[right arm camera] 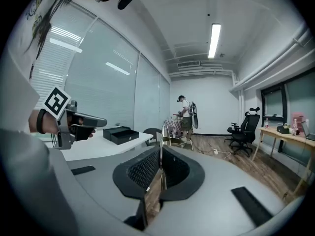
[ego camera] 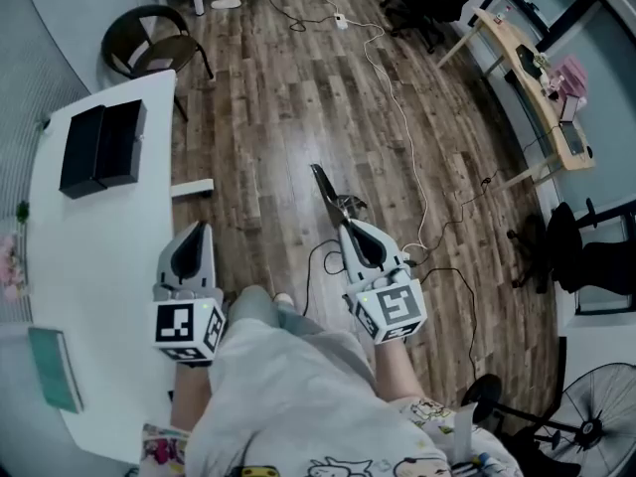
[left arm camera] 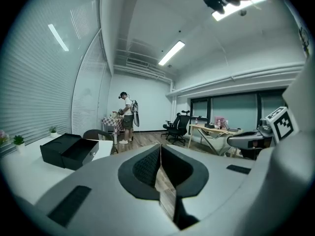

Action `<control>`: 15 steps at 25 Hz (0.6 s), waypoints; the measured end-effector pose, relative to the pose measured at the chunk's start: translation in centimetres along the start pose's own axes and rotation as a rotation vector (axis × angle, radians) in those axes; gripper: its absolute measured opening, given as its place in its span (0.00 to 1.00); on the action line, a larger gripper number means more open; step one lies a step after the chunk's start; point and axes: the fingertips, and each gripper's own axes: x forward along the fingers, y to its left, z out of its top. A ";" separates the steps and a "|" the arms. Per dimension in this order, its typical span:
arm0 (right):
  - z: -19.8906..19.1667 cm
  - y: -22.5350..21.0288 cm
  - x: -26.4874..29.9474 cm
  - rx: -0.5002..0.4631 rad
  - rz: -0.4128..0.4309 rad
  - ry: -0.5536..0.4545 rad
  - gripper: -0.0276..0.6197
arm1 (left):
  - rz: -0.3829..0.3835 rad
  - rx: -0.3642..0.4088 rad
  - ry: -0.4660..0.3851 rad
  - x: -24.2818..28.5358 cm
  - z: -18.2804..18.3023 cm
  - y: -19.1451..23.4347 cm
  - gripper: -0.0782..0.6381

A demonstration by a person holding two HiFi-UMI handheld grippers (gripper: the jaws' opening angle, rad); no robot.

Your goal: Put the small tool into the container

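The right gripper (ego camera: 346, 226) has its fingers clamped on the small tool (ego camera: 328, 192), which juts beyond their tips; the left gripper (ego camera: 202, 230) has its fingers together, empty. Seemingly pinched by one end, the tool could slip out before reaching the container (ego camera: 102, 147), well left of those fingers.

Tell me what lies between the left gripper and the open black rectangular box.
Only bare white tabletop separates left gripper from black box, per head view.

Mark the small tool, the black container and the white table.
small tool (ego camera: 325, 187), head view, midway along its dark shaft.
black container (ego camera: 102, 147), head view, the middle, where its two halves meet.
white table (ego camera: 104, 256), head view, a bare part of its top.
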 end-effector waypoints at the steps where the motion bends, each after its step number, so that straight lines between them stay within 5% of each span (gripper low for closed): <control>1: -0.1 -0.3 0.1 0.007 0.001 0.000 0.05 | 0.004 0.002 0.005 0.1 0.0 0.1 0.12; 15: 0.1 -3.3 8.2 0.017 0.049 0.021 0.05 | 0.057 0.007 0.017 6.8 1.0 4.2 0.12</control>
